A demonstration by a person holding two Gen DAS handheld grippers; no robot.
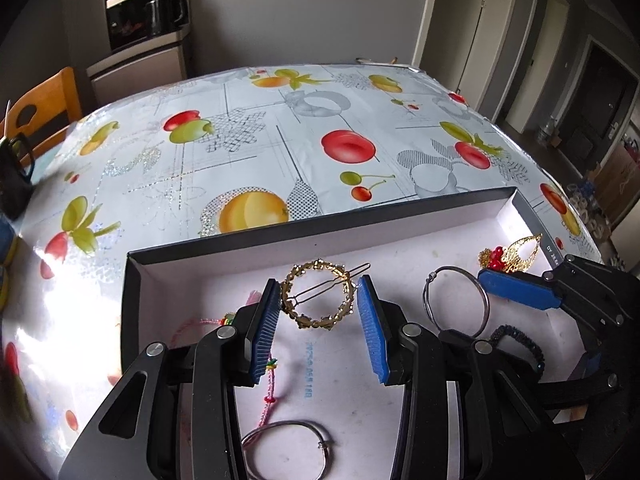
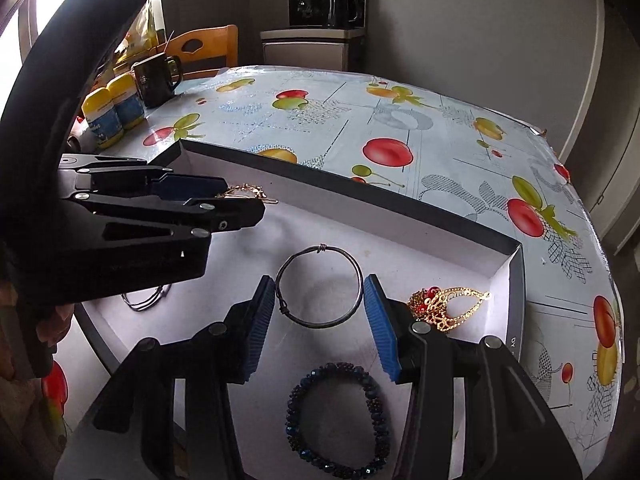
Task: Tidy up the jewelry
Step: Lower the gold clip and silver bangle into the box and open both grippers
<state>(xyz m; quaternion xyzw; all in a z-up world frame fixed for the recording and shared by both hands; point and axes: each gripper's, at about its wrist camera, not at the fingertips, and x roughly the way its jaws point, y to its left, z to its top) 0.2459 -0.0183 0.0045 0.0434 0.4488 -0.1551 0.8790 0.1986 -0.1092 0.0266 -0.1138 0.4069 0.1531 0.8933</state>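
Left wrist: left claw (image 1: 318, 312) open around gold hairclip (image 1: 318, 294); right claw (image 2: 320, 312) open around wire bangle (image 2: 319, 286).

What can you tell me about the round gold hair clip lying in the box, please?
The gold hair clip is an open ring of small, bead-like gold links that looks like metal, crossed by a thin wire clasp whose tip pokes past the ring at the upper right. It lies flat on the white floor of the shallow dark-walled box, near the far wall. The left gripper hangs open around it; its blue left finger looks to be at the ring's edge, though contact is unclear, and the right finger stands clear.
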